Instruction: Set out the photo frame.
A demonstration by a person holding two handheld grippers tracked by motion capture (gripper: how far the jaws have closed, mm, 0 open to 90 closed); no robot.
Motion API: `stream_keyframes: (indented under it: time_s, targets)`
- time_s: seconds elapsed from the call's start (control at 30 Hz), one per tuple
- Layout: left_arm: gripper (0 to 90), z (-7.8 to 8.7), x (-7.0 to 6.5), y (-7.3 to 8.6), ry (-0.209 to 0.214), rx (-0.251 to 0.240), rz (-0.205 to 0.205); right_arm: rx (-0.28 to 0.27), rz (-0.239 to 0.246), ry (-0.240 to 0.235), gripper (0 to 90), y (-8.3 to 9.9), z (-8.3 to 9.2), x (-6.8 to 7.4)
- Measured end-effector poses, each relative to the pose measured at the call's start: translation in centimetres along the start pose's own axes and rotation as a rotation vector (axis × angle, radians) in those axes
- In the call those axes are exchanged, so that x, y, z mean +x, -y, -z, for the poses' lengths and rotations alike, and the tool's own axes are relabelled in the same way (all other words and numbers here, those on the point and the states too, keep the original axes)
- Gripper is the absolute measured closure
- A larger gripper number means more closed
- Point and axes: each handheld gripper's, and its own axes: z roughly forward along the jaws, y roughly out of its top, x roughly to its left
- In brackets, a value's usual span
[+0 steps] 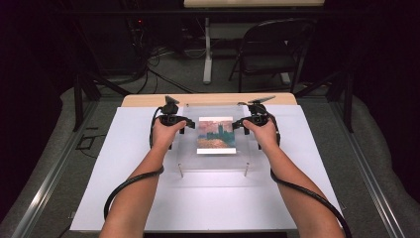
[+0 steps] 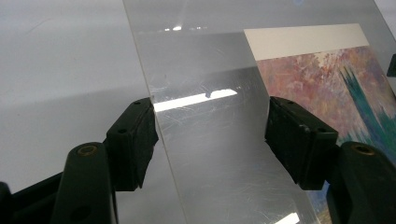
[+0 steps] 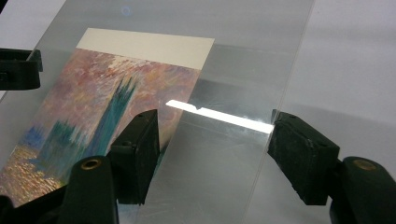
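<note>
You are hovering both hand-held grippers, left and right, wide over the clear sheet, risking it skidding off the print.

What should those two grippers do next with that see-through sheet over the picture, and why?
Probably close both on the sheet's side edges. The left gripper and right gripper each straddle an edge of the clear sheet over the painting print, jaws open, pads not pressing yet.

Clear acrylic sheet over painting print
</note>
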Motion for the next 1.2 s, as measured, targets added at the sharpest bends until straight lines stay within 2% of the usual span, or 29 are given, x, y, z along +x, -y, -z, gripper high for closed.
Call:
stream_keyframes:
  time_s: [0.23,0.7,0.93,0.97,1.2]
  targets:
    - [36.2,0.7,-0.3,0.0,-0.001,-0.015,-0.007,-0.006,0.000,0.006,35.3,0.0,0.7,0.4]
    - [41.4,2.3,-1.0,-0.1,-0.006,-0.028,-0.022,-0.023,0.031,0.028,37.4,-0.2,2.2,1.3]
    - [45.0,3.6,-1.4,-0.1,-0.006,-0.031,-0.046,-0.041,0.054,0.031,40.3,-0.2,3.2,1.8]
    - [45.5,3.8,-1.5,-0.1,-0.008,-0.032,-0.049,-0.031,0.054,0.033,40.8,-0.2,3.5,1.9]
    - [51.0,5.5,-2.0,0.3,-0.003,-0.053,-0.063,-0.063,0.082,0.039,44.3,0.1,5.0,2.7]
